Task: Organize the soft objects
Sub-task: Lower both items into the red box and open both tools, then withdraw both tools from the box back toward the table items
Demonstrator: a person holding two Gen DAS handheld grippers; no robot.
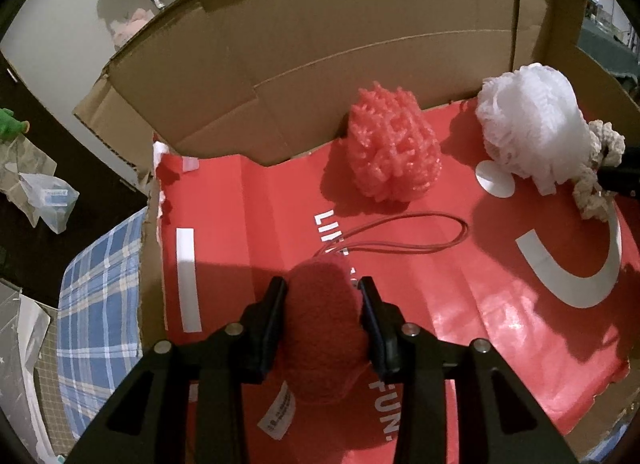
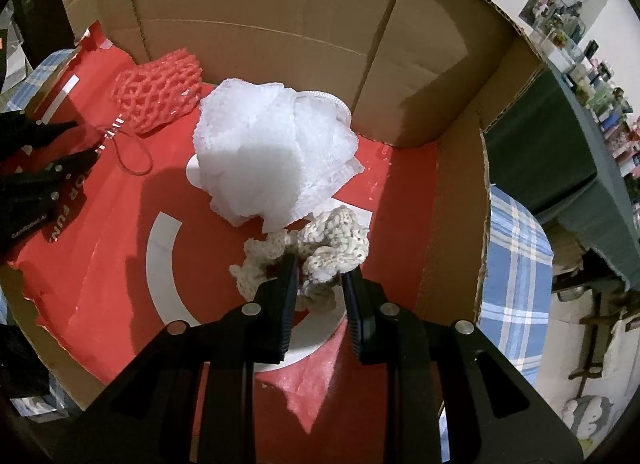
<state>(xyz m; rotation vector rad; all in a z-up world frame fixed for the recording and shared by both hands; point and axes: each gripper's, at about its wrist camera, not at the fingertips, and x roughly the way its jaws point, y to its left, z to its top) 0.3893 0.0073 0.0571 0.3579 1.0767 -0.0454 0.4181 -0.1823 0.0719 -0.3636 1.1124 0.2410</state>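
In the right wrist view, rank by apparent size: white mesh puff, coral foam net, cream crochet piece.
1. White mesh bath puff, clearly largest.
2. Coral foam net sleeve and cream crocheted yarn piece: look alike; the crochet sits nearer the camera and partly hidden, so unranked.

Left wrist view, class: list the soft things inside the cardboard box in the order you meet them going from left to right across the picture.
Dark red plush between the left gripper's fingers → coral foam net → white mesh bath pouf → cream crocheted piece at the right edge.
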